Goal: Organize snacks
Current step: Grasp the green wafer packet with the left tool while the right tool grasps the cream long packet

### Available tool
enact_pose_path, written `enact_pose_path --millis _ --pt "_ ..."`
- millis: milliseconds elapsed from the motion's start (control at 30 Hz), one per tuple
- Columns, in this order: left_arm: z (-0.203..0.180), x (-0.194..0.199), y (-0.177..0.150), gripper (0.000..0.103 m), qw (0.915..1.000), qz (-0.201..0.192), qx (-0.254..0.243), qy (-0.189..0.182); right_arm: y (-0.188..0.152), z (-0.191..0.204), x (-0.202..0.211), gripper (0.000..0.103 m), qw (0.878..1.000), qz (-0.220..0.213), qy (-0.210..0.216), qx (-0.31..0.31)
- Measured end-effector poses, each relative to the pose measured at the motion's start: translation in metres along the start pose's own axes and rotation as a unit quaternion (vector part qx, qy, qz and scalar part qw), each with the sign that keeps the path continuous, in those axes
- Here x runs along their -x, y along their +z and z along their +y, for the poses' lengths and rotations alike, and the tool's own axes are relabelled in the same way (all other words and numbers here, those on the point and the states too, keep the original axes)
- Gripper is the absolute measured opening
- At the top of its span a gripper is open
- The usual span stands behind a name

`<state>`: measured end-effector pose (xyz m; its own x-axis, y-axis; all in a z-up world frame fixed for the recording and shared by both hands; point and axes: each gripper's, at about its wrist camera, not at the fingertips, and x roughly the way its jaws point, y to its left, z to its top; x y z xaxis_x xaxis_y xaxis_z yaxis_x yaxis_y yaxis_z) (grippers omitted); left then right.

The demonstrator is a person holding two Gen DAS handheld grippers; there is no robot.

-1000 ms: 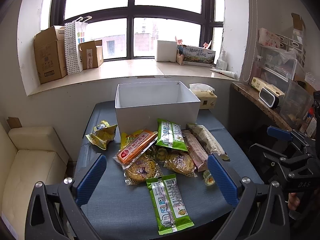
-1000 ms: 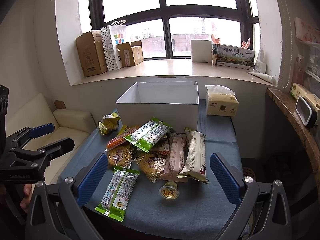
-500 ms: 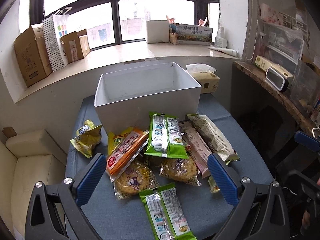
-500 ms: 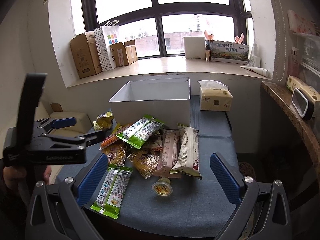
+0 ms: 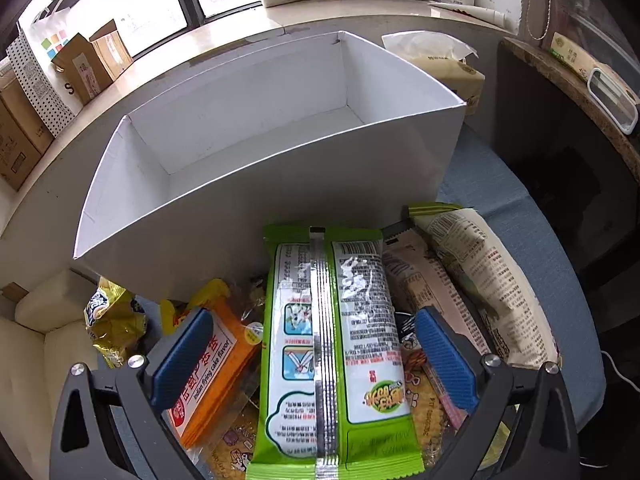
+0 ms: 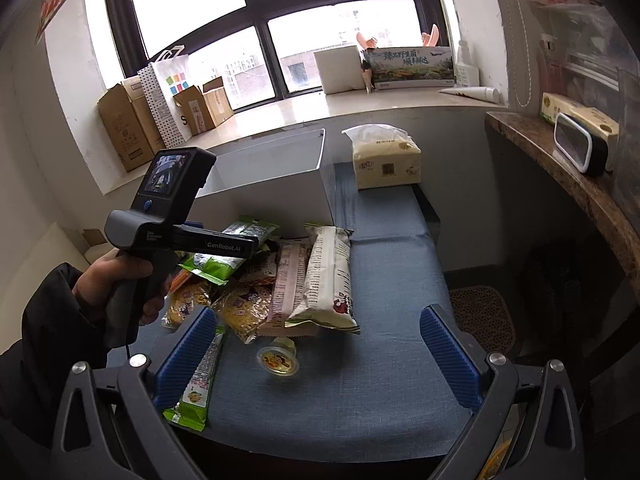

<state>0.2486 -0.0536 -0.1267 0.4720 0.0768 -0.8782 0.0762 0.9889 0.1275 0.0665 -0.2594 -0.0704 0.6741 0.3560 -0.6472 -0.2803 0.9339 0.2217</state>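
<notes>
My left gripper point(image 5: 316, 354) is open, low over the snack pile, its blue fingers either side of a green packet point(image 5: 336, 344). An orange cake packet point(image 5: 208, 364) lies under the left finger. Beige packets point(image 5: 480, 280) lie to the right. The empty white box point(image 5: 256, 136) stands just behind the pile. My right gripper point(image 6: 316, 354) is open and empty above the table's front, over a jelly cup point(image 6: 278, 360). A second green packet point(image 6: 198, 380) lies by its left finger. The left gripper's body point(image 6: 176, 224) shows over the pile in the right wrist view.
A tissue pack point(image 6: 386, 156) sits on the blue table point(image 6: 392, 280) right of the box. Cardboard boxes point(image 6: 132, 128) and a paper bag stand on the windowsill. A shelf point(image 6: 568, 168) with a clock is at the right. A yellow snack bag point(image 5: 112, 316) lies at the left.
My left gripper has moved forward and down onto the snack pile, straddling the green packet. The right gripper has shifted slightly forward and stays open.
</notes>
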Motion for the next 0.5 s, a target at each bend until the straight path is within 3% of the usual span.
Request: enact_pose_path --millis 167,200,267,300,500 --pt "-0.005 -0.016 0.002 0.102 0.9999 0.004 -0.012 0.011 -0.004 -0.013 -0.011 0.103 1.000 0.015 -0.003 -0.013" --pt "-0.005 -0.016 0.002 0.096 0.9999 0.001 -0.013 0.010 -0.005 -0.015 -0.012 0.103 1.000 0.017 -0.005 -0.014" --pt "-0.006 -0.018 0.002 0.075 0.9998 0.003 -0.016 0.008 -0.005 -0.018 -0.016 0.103 1.000 0.023 -0.005 -0.018" --pt "-0.005 -0.018 0.002 0.073 0.9999 0.003 -0.014 0.008 -0.005 -0.019 -0.018 0.103 0.999 0.027 -0.006 -0.021" --pt "0.010 0.011 -0.006 0.071 0.9993 -0.032 0.002 -0.020 -0.004 -0.020 -0.031 0.103 0.999 0.040 -0.010 -0.029"
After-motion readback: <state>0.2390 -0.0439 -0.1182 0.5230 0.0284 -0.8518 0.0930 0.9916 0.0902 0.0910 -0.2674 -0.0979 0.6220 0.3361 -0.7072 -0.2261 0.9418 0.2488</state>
